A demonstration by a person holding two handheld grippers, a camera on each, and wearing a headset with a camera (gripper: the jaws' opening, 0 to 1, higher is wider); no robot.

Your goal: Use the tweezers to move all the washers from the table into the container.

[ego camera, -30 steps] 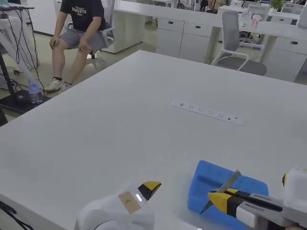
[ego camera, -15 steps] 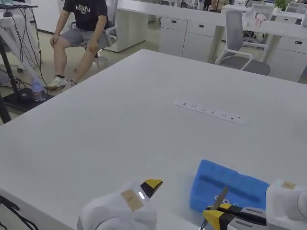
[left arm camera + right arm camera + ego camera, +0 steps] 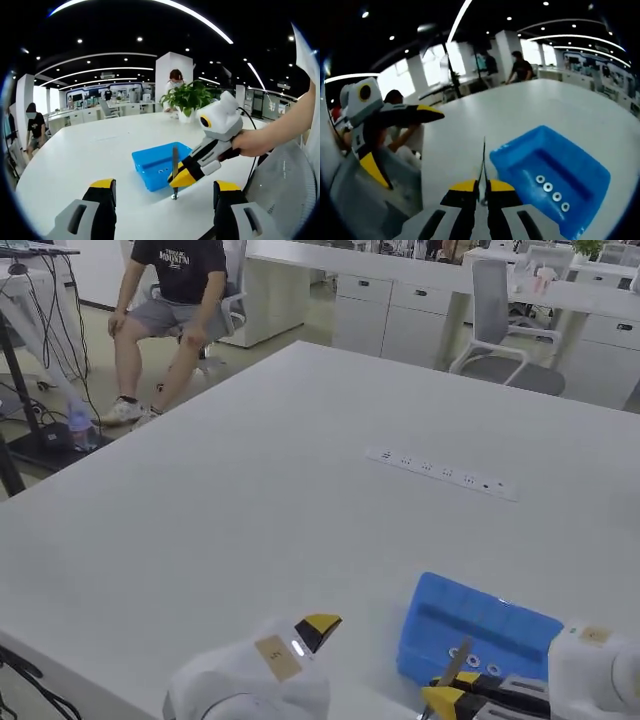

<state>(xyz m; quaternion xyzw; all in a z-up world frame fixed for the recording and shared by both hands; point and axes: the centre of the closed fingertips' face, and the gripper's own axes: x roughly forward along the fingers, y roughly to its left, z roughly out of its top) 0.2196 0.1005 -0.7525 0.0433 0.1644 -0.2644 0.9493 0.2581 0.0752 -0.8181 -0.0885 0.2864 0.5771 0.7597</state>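
Note:
A blue container [image 3: 500, 625] sits near the table's front edge, and several washers [image 3: 550, 189] lie in a row on its floor. My right gripper [image 3: 481, 186] is shut on thin metal tweezers [image 3: 483, 155]. In the left gripper view the tweezers [image 3: 175, 172] point down at the table just in front of the blue container [image 3: 150, 165]; a small dark speck sits at their tips, too small to name. The right gripper [image 3: 440, 702] hangs at the container's near side. My left gripper [image 3: 165, 184] stands open and holds nothing, left of the container [image 3: 318, 626].
A white power strip [image 3: 442, 475] lies across the far middle of the white table [image 3: 250, 500]. A person sits on a chair [image 3: 170, 300] beyond the far left edge. Office chairs and desks [image 3: 500, 320] stand behind the table.
The right gripper has drawn back with the tweezers from above the container to its near side, lower in the head view. The left gripper has hardly moved.

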